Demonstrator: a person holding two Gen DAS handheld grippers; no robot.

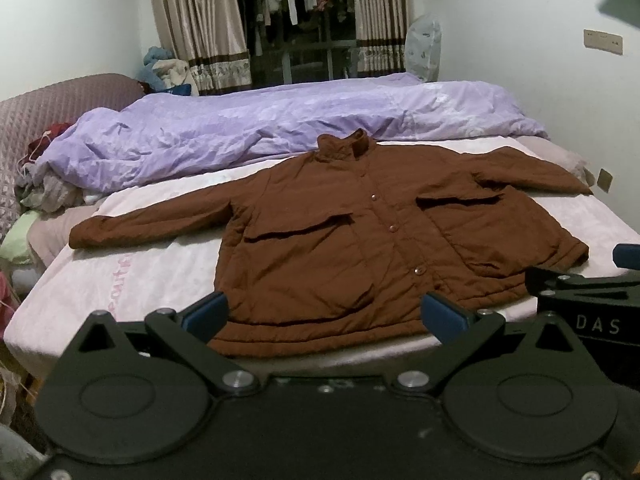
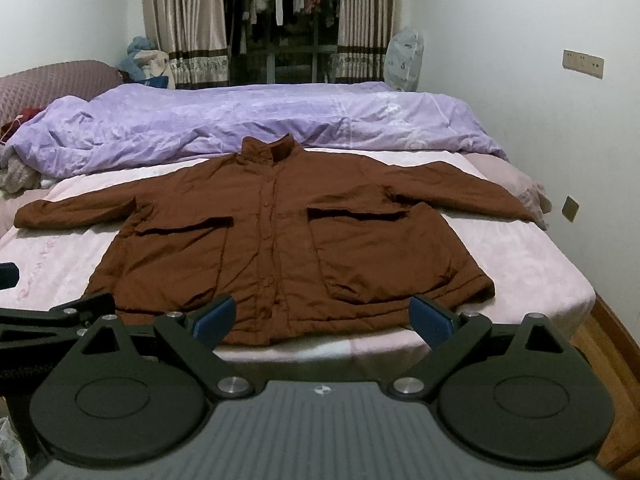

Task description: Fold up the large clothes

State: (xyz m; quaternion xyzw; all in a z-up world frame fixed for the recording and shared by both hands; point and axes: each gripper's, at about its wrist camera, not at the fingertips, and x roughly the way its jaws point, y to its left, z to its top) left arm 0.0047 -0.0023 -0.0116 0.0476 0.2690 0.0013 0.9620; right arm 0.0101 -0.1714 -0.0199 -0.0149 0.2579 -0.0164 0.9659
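Observation:
A brown padded jacket (image 1: pixel 352 236) lies flat, front up and buttoned, on the pink bed sheet (image 1: pixel 140 276), collar away from me, both sleeves spread out sideways. It also shows in the right wrist view (image 2: pixel 280 236). My left gripper (image 1: pixel 324 316) is open and empty, held just before the jacket's hem near the bed's front edge. My right gripper (image 2: pixel 324 316) is open and empty too, at the hem a little to the right. The right gripper shows at the right edge of the left wrist view (image 1: pixel 580 284).
A rumpled purple quilt (image 2: pixel 240 120) lies across the bed behind the jacket. Loose clothes (image 1: pixel 44 192) are piled at the bed's left. A headboard (image 1: pixel 48 104) stands at the left, white walls at the right, and wooden floor (image 2: pixel 608 344) by the bed's right corner.

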